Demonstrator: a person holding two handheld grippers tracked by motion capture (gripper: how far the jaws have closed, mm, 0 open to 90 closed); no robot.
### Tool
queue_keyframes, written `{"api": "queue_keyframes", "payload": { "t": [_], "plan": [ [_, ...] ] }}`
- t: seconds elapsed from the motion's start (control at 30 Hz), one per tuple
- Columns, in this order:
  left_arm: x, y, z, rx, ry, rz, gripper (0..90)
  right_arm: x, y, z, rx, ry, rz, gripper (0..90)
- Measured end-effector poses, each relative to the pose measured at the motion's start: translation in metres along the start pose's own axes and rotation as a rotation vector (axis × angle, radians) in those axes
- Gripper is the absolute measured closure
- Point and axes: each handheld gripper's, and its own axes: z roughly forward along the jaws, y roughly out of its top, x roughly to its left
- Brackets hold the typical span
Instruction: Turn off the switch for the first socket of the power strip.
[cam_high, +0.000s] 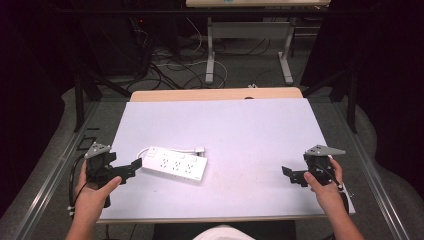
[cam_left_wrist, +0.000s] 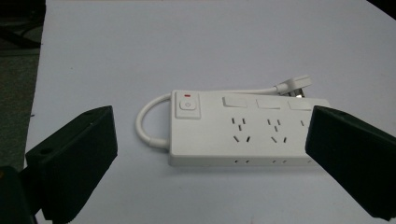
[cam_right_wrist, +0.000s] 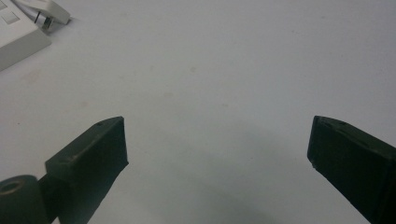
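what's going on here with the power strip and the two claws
A person at a white table holds a claw in each hand. The left claw sits open just short of the white power strip, facing its switch end, not touching it. The right claw is open too, well off to the side over bare table. Nothing is gripped yet.

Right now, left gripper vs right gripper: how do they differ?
The left gripper sits just short of the power strip at its switch end; the right gripper is well away from the strip. The left gripper's own view looks straight at the strip; in the right gripper's view bare white table lies ahead, the strip at the top left corner. Both are open, empty, hand-held.
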Motion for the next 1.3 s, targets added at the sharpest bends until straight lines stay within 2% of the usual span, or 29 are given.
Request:
{"api": "queue_keyframes", "payload": {
  "t": [0.23, 0.43, 0.63, 0.8, 1.1, 1.3],
  "plan": [
    [0.006, -0.019, 0.006, -0.024, 0.003, -0.003, 2.1, -0.001, -0.001, 0.001, 0.0, -0.004, 0.007, 4.4],
    [0.009, -0.034, 0.015, -0.025, 0.01, 0.012, 2.1, -0.003, -0.001, 0.001, 0.003, -0.003, 0.007, 4.4],
    [0.012, -0.046, 0.02, -0.024, 0.009, 0.005, 2.1, -0.003, -0.003, 0.002, 0.001, -0.012, 0.016, 4.4],
    [0.017, -0.051, 0.024, -0.024, 0.006, -0.011, 2.1, -0.005, -0.004, 0.003, 0.009, -0.014, 0.008, 4.4],
    [0.023, -0.059, 0.032, -0.016, 0.031, -0.011, 2.1, -0.006, -0.006, 0.008, 0.018, -0.007, 0.014, 4.4],
    [0.026, -0.062, 0.035, -0.016, 0.033, -0.037, 1.9, -0.004, -0.008, 0.011, 0.028, -0.002, 0.006, 4.4]
  ]
}}
